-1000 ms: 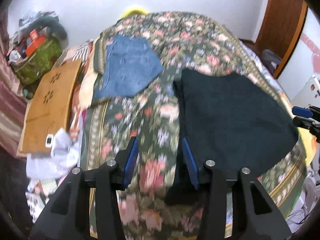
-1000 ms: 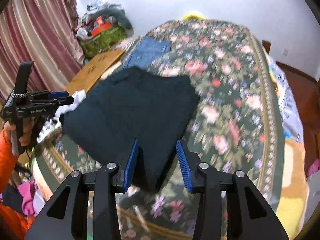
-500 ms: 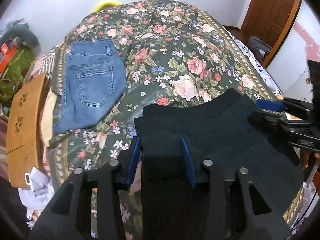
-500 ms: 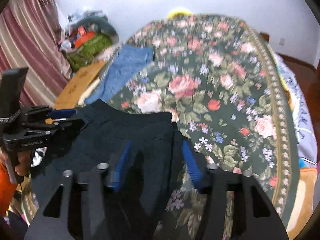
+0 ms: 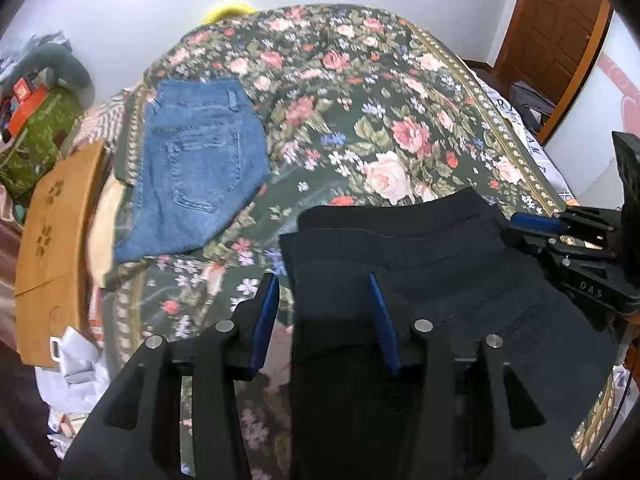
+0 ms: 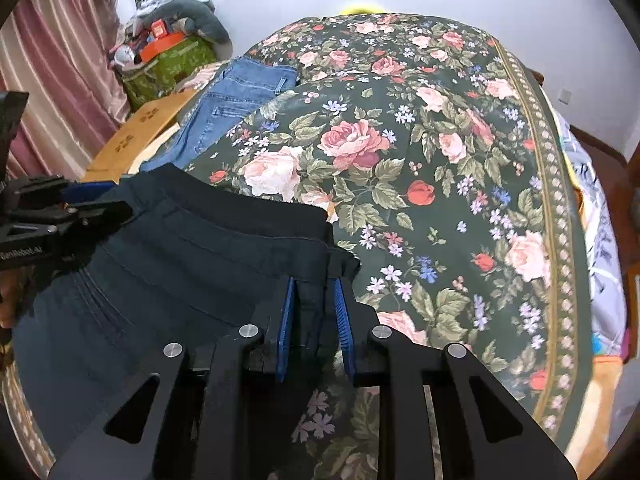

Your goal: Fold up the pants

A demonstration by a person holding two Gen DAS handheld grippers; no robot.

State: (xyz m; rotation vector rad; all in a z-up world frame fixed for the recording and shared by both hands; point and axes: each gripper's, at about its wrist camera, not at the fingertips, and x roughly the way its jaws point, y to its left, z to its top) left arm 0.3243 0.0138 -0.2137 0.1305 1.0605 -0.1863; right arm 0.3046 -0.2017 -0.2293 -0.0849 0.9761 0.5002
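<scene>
Dark navy pants [image 5: 440,280] lie folded on the floral bedspread [image 5: 360,92], waistband away from me. My left gripper [image 5: 324,304] is open, its blue pads straddling the pants' left edge. My right gripper [image 6: 314,308] is shut on the pants' right corner [image 6: 308,300] near the waistband. The pants also show in the right wrist view [image 6: 180,264]. The right gripper appears at the right of the left wrist view [image 5: 560,236], and the left gripper at the left of the right wrist view [image 6: 60,212].
Folded blue jeans [image 5: 200,160] lie at the bed's far left. A wooden board [image 5: 56,232] and white cloth [image 5: 76,364] sit beside the bed's left side. A green bag with clutter [image 6: 168,56] stands by the curtain [image 6: 48,80]. A brown door [image 5: 560,32] is at the right.
Both grippers moved in over the near end of the pants. The right gripper closed on the pants' right corner; the left stayed open at the left edge.
</scene>
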